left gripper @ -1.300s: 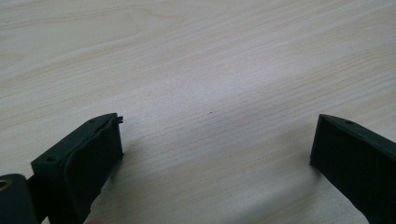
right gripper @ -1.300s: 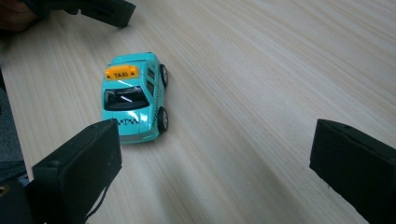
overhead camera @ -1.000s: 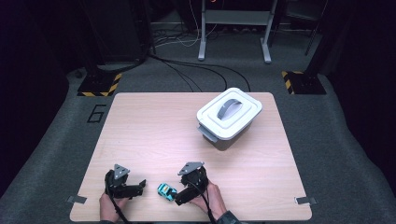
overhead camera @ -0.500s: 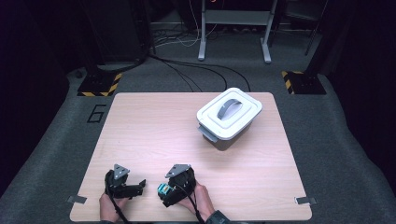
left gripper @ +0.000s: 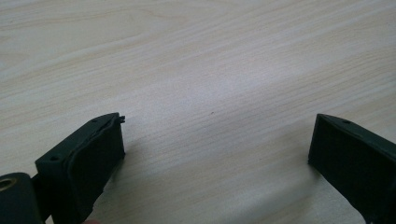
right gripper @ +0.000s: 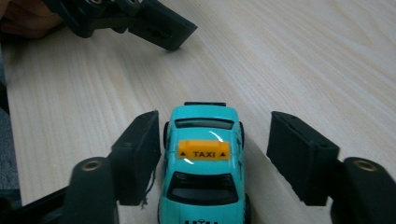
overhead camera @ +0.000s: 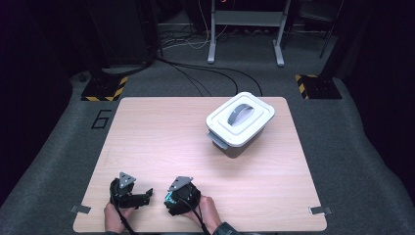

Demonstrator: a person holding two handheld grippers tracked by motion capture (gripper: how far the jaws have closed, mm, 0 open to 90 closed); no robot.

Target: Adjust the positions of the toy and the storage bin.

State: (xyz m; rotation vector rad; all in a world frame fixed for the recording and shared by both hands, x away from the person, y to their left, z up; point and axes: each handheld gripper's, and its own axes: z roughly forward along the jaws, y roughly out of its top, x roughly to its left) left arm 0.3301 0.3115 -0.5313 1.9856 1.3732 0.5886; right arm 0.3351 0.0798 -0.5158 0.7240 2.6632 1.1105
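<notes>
Fingers of my right gripper (right gripper: 212, 154) have just been closing around the turquoise toy taxi (right gripper: 205, 163): one finger (right gripper: 140, 154) sits against the car's side, the other stands just clear of it. I see the taxi low in the right gripper view, on the counter (overhead camera: 161, 132). Left gripper (left gripper: 215, 154) fingers are spread wide over bare wood. A lidded white container (overhead camera: 240, 122) occupies the upper right of the high view.
</notes>
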